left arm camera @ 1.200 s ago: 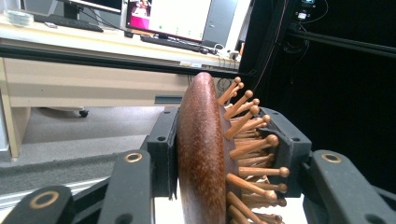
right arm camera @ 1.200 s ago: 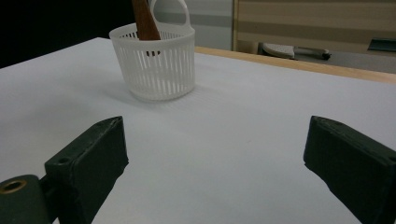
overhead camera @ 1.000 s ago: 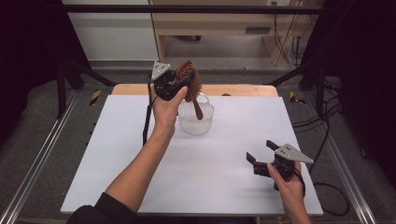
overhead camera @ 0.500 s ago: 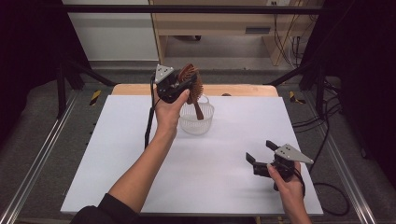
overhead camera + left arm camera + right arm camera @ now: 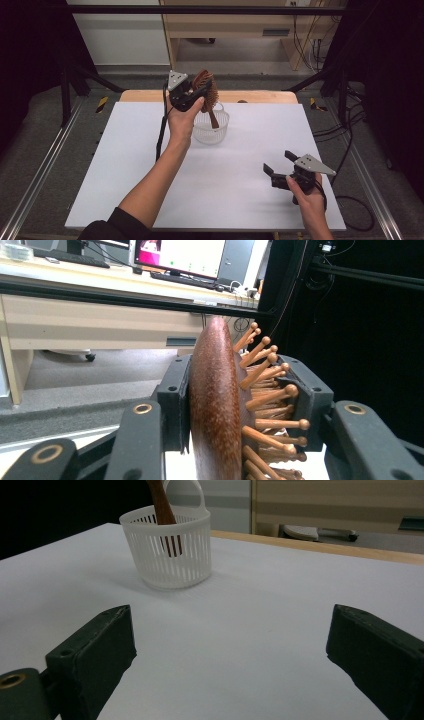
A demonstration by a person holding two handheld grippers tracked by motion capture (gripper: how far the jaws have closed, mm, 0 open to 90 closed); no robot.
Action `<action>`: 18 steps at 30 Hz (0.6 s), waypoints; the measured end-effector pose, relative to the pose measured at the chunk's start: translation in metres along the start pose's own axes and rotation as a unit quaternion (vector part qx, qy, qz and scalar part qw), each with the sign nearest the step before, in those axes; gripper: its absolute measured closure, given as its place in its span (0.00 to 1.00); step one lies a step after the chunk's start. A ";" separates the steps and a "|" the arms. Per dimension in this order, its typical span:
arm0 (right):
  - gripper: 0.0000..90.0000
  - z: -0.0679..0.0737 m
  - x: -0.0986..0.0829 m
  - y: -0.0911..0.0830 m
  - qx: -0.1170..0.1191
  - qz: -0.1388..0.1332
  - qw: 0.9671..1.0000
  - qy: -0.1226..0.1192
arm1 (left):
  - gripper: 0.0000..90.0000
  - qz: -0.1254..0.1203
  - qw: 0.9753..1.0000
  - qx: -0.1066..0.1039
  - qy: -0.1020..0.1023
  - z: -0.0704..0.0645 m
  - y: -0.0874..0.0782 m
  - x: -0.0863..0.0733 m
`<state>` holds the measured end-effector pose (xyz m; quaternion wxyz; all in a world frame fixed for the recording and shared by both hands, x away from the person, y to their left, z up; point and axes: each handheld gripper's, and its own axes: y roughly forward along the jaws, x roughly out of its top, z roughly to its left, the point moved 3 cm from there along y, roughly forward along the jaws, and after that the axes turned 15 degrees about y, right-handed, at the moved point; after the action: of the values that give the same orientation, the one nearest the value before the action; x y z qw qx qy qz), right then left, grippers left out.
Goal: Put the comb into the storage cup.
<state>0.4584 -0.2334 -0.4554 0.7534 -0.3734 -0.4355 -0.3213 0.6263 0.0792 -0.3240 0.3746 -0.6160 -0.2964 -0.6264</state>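
A brown wooden hairbrush (image 5: 206, 87) with peg bristles is held upright above a small white slotted basket (image 5: 211, 128), its handle reaching down into the basket. My left gripper (image 5: 196, 92) is shut on the brush head; in the left gripper view the jaws clamp the brush (image 5: 216, 405) from both sides. Near the table's front right, my right gripper (image 5: 280, 162) is open, with nothing between its jaws. In the right gripper view the basket (image 5: 167, 547) stands ahead with the brush handle (image 5: 161, 502) inside it.
The white table top (image 5: 125, 165) has a wooden strip (image 5: 260, 96) along its far edge. A metal frame rail (image 5: 40, 165) runs along the left side. Cables (image 5: 350, 145) lie on the floor at the right.
My left gripper has shifted slightly with the brush over the basket. The right gripper has stayed in place.
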 end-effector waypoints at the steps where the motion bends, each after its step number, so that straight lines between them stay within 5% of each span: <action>1: 0.06 0.000 0.000 0.000 0.000 0.001 1.000 -0.002 | 0.58 0.001 1.000 0.000 -0.001 0.000 0.000 -0.001; 18: 0.06 -0.001 0.000 0.000 -0.001 0.002 1.000 -0.004 | 0.58 -0.001 1.000 0.001 -0.007 -0.001 0.001 -0.006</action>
<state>0.4582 -0.2344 -0.4560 0.7519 -0.3761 -0.4379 -0.3184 0.6264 0.0790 -0.3301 0.3729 -0.6199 -0.3003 -0.6217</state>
